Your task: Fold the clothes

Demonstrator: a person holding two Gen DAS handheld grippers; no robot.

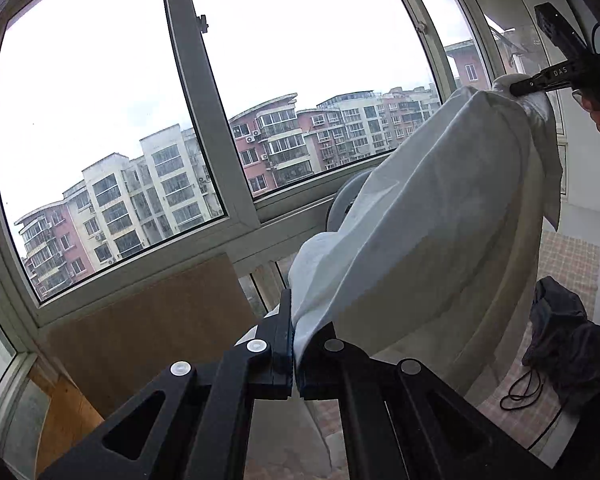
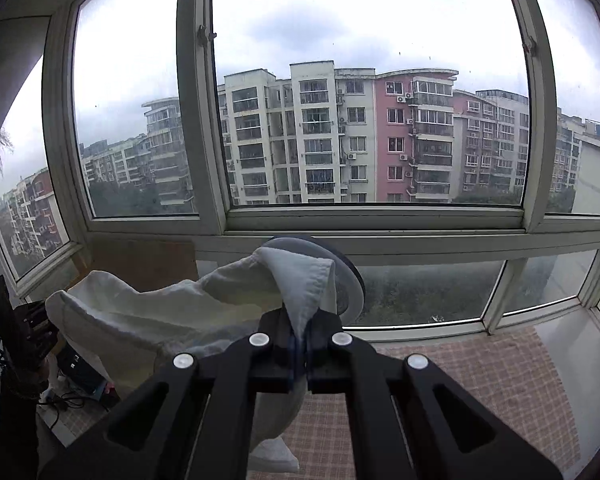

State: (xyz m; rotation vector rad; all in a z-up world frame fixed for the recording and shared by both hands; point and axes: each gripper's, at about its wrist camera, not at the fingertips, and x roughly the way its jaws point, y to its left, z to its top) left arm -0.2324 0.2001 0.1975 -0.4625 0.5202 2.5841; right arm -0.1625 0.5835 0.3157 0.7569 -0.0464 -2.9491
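In the left wrist view, a flat brown cardboard sheet (image 1: 152, 320) leans under the window at lower left. At bottom centre the left gripper (image 1: 294, 364) is clenched on an edge of the white cotton garment (image 1: 432, 220), which stretches up to the upper right, where the right gripper (image 1: 516, 88) pinches its other end. A dark crumpled cloth (image 1: 564, 340) lies on the tiled floor at lower right.

In the right wrist view, the garment (image 2: 148, 312) sags from the left edge to the centre, where the right gripper (image 2: 300, 354) grips it.
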